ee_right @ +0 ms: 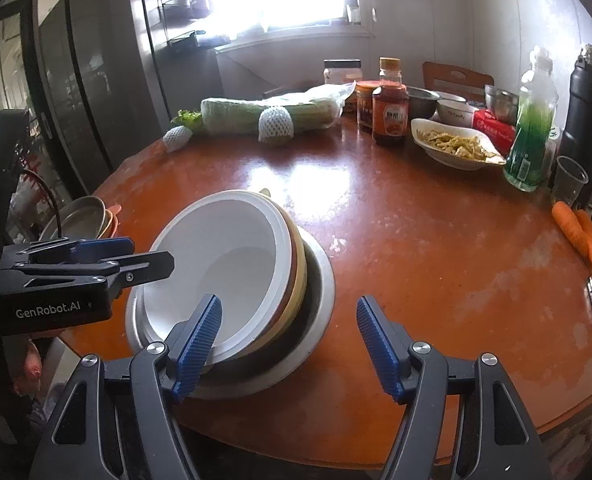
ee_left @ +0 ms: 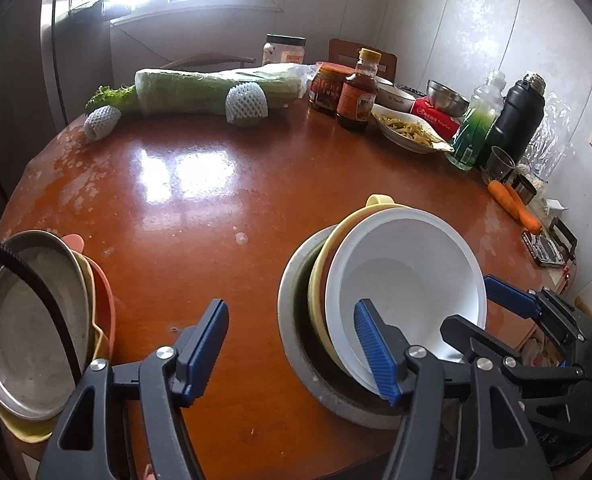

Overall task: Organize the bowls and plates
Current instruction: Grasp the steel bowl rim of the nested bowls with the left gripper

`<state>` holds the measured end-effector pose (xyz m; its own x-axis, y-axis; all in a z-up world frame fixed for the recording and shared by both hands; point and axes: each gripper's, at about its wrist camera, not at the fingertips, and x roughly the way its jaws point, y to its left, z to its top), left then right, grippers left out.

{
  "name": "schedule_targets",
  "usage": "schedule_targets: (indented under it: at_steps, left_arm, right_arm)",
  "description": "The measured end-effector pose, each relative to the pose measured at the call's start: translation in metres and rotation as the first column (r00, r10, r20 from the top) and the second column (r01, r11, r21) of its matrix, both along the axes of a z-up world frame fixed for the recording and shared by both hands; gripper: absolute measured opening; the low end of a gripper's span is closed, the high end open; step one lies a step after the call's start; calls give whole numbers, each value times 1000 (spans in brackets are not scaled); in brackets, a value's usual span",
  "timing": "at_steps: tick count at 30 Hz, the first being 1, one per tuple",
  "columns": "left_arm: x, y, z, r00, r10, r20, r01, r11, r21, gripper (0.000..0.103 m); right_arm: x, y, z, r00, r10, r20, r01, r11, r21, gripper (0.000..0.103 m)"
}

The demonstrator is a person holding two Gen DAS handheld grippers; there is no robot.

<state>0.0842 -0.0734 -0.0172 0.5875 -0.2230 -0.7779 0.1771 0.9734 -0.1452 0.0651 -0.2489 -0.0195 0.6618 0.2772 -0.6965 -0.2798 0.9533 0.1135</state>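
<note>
Bowls nested in one stack near the front edge of the round brown worktop [ee_right: 436, 240]: a white bowl [ee_right: 223, 252] innermost and tilted, yellow bowl [ee_left: 320, 280] and a brownish one under it, all sitting in a wide metal bowl [ee_right: 320, 280] at the bottom.

Left gripper [ee_left: 291, 348]: fingers spread, nothing pinched. Its right pad stands in front of the white bowl's near rim; its left pad is over bare worktop. Contact with the rim cannot be told.

Right gripper [ee_right: 287, 344]: fingers spread, nothing between them. Its left pad overlaps the near rim of the white bowl; the right pad hangs over open worktop beside the stack.

Second stack at the worktop's left edge: a metal plate [ee_left: 31, 328] on top of an orange dish [ee_left: 105, 300] and a yellow one, with a fingertip showing behind the plate's rim.

Far side of the worktop: wrapped greens [ee_left: 215, 88], two foam-netted fruits, sauce bottle [ee_right: 390, 108], jars, a dish of food [ee_right: 456, 148], green drink bottle [ee_right: 532, 136], black flask [ee_left: 516, 116], two carrots [ee_right: 580, 232] to the right.
</note>
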Motion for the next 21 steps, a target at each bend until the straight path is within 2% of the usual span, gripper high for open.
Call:
schedule_targets:
  at_steps: [21]
  left_arm:
    - [14,-9,-22,999,-9,-49,9,1000,-7,67]
  right_arm:
    - [8,-5,-11,1000,0,-29,1,999,51,72]
